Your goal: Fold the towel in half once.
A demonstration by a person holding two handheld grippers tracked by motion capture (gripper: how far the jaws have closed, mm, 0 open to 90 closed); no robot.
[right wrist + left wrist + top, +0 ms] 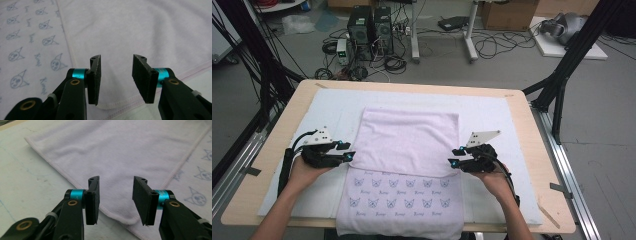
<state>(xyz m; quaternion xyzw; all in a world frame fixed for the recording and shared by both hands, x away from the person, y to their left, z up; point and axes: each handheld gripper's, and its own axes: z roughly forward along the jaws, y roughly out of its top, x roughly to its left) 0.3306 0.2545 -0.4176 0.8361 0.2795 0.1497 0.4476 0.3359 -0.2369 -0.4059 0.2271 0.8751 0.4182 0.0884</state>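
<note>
Open jaws, folded towel (130, 157) corner between, pale mat (30, 187)

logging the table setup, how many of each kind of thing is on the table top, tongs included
towel: 1
white mat under the towel: 1
tongs: 2, left tongs and right tongs, both with jaws apart and nothing between them
total: 4

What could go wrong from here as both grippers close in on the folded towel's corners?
1. The left gripper is open over the towel corner; it may pinch only the top layer.
2. The right gripper, also open, might grab unevenly, skewing the fold.
3. Fingers may snag the mat underneath.
</note>
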